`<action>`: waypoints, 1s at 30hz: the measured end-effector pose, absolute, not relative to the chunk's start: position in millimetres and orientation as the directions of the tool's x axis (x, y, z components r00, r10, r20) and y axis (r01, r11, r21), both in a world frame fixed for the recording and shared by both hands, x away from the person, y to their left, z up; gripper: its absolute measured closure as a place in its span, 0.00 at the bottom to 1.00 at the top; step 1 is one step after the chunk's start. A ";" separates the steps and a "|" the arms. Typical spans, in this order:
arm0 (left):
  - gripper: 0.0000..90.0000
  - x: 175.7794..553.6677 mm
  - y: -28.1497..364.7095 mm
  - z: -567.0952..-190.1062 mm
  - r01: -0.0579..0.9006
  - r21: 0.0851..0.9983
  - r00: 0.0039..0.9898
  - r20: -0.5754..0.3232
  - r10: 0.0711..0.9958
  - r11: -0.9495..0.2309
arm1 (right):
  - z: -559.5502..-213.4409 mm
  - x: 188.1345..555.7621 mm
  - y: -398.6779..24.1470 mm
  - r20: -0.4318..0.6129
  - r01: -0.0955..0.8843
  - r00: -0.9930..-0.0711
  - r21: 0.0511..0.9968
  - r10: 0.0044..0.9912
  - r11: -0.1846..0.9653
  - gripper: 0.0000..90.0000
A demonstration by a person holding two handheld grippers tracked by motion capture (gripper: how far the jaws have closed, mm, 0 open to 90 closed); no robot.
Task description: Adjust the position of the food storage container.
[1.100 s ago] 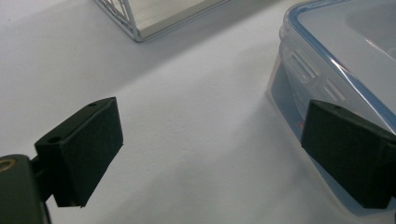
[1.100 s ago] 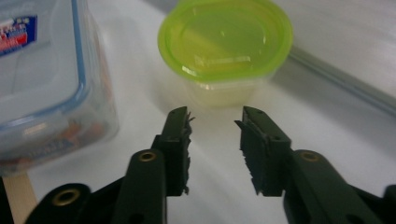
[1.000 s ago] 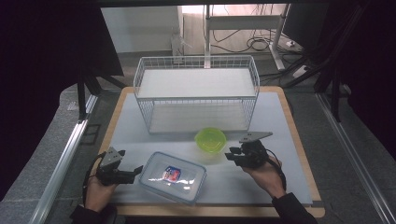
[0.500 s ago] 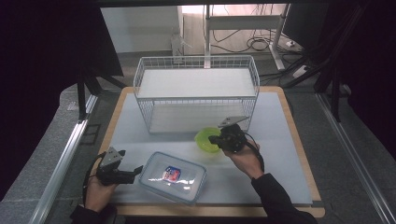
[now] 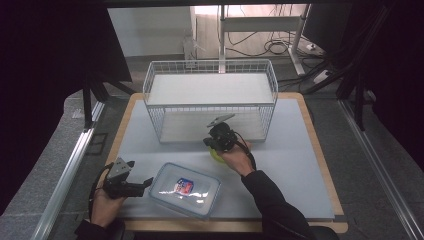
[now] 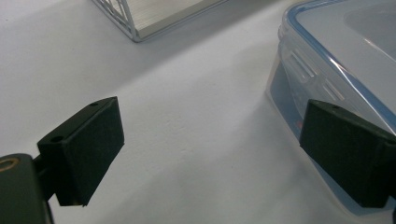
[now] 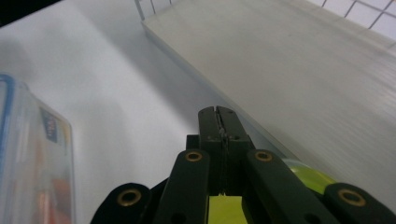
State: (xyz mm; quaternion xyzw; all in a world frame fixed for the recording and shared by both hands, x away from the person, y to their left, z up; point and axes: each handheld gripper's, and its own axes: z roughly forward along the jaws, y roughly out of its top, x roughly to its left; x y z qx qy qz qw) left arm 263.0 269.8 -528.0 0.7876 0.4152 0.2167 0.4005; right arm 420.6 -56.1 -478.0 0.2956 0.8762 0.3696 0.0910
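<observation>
right gripper point(image 5: 212, 142): jaws pressed together, nothing visibly pinched | directly over green bowl point(image 5: 218, 156), rim under the jaw links | wire basket point(image 5: 210, 107) opening just ahead | left gripper point(image 5: 143, 183): jaws wide, empty, beside lidded container point(image 5: 186, 189)

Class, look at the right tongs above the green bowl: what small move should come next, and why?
Probably open the right tongs a little. Their jaws stand shut pad to pad, with nothing visible between them, while the green bowl lies just beneath them in front of the wire basket. Shut, they cannot take its rim.
</observation>
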 end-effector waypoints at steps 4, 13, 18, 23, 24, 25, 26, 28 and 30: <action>0.07 262.8 269.6 -527.9 0.479 0.811 0.561 0.011 0.828 -0.336 | -483.3 421.0 -50.7 0.037 0.441 -0.816 0.686 0.577 0.579 1.00; 0.07 262.7 269.4 -527.9 0.479 0.811 0.560 0.012 0.828 -0.336 | -481.2 410.1 -65.3 0.022 0.434 -0.823 0.670 0.568 0.603 1.00; 0.07 263.0 269.5 -528.1 0.481 0.810 0.560 0.010 0.828 -0.335 | -479.4 401.7 -85.7 0.029 0.445 -0.819 0.663 0.573 0.602 1.00; 0.08 262.9 269.1 -527.8 0.479 0.810 0.559 0.016 0.829 -0.338 | -478.0 394.3 -106.5 0.041 0.466 -0.806 0.660 0.591 0.590 1.00; 0.08 262.9 269.0 -527.8 0.479 0.810 0.559 0.016 0.829 -0.338 | -477.2 392.0 -114.0 0.046 0.473 -0.800 0.661 0.599 0.582 1.00; 0.08 262.9 269.0 -527.8 0.479 0.810 0.559 0.016 0.829 -0.338 | -477.2 392.0 -114.0 0.046 0.473 -0.800 0.661 0.599 0.582 1.00; 0.08 262.9 269.0 -527.8 0.479 0.810 0.559 0.017 0.829 -0.338 | -477.2 390.2 -121.4 0.048 0.477 -0.795 0.664 0.604 0.575 1.00; 0.08 262.8 268.9 -527.8 0.478 0.810 0.558 0.018 0.830 -0.339 | -477.2 388.0 -129.1 0.056 0.487 -0.787 0.667 0.614 0.563 1.00; 0.08 262.9 269.0 -527.8 0.479 0.810 0.558 0.017 0.830 -0.339 | -477.0 385.3 -136.2 0.061 0.496 -0.779 0.669 0.624 0.553 1.00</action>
